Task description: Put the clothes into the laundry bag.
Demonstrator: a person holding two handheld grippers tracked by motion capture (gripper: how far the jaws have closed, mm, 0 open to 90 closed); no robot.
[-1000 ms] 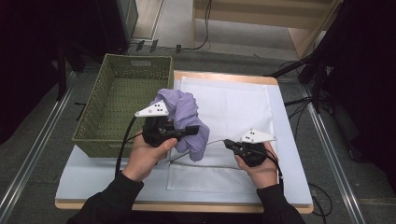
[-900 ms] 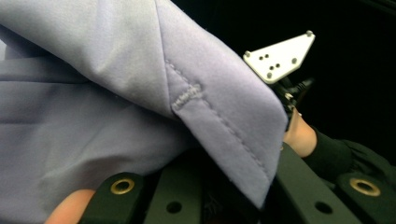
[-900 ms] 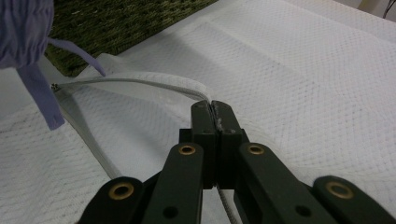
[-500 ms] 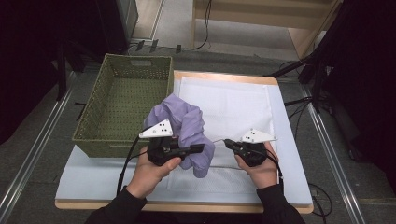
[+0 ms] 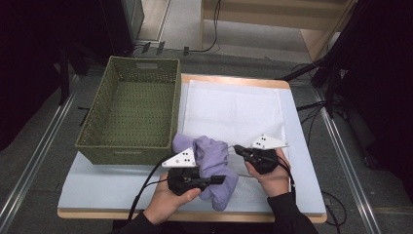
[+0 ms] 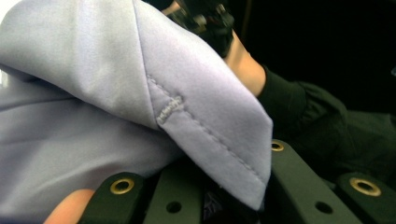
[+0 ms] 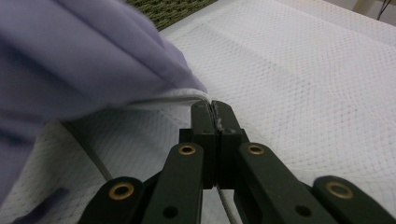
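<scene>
A crumpled lavender cloth (image 5: 209, 156) lies bunched on the near part of a white towel (image 5: 234, 107). My left gripper (image 5: 220, 179) is shut on its near side; in the left gripper view a stitched fold of the cloth (image 6: 93, 70) drapes over the jaws of that gripper (image 6: 215, 196). My right gripper (image 5: 237, 147) sits just right of the cloth, low over the towel. In the right gripper view the closed right gripper (image 7: 212, 109) pinches a thin white edge that runs out from under the lavender cloth (image 7: 70, 56).
A green woven basket (image 5: 126, 151) stands at the left of the pale blue table (image 5: 97, 187), right beside the cloth. The towel (image 7: 303, 84) stretches toward the far edge. Cables trail from both grippers toward the person.
My left hand has come down and toward the near edge, bringing the lavender cloth away from the basket's corner and lower onto the towel. The right hand has stayed put.
</scene>
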